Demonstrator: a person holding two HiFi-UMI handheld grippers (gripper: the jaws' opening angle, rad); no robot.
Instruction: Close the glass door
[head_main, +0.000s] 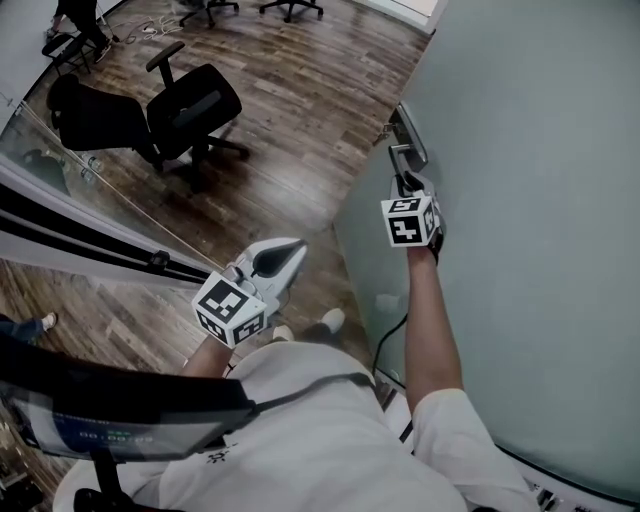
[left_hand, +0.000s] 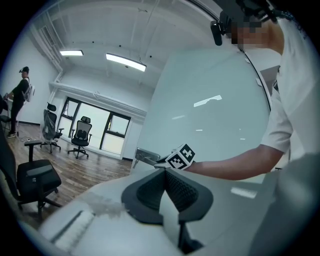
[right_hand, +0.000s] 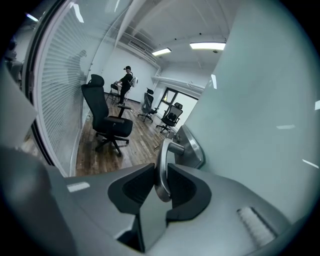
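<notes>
The frosted glass door (head_main: 520, 250) fills the right of the head view and stands open over the wooden floor. Its metal lever handle (head_main: 403, 152) juts from a steel plate (right_hand: 192, 147). My right gripper (head_main: 405, 183) is shut on that lever; in the right gripper view the handle (right_hand: 161, 165) sits pinched between the black pads (right_hand: 182, 187). My left gripper (head_main: 285, 255) hangs in the air left of the door, apart from it. Its jaws (left_hand: 165, 180) meet with nothing between them. From the left gripper view the door (left_hand: 210, 125) and handle (left_hand: 144, 156) lie ahead.
Two black office chairs (head_main: 190, 110) (head_main: 95, 115) stand on the wooden floor (head_main: 300, 90) beyond the door. A glass partition with blinds (head_main: 80, 220) runs along the left. A person (right_hand: 126, 80) stands far back among more chairs (left_hand: 80, 137).
</notes>
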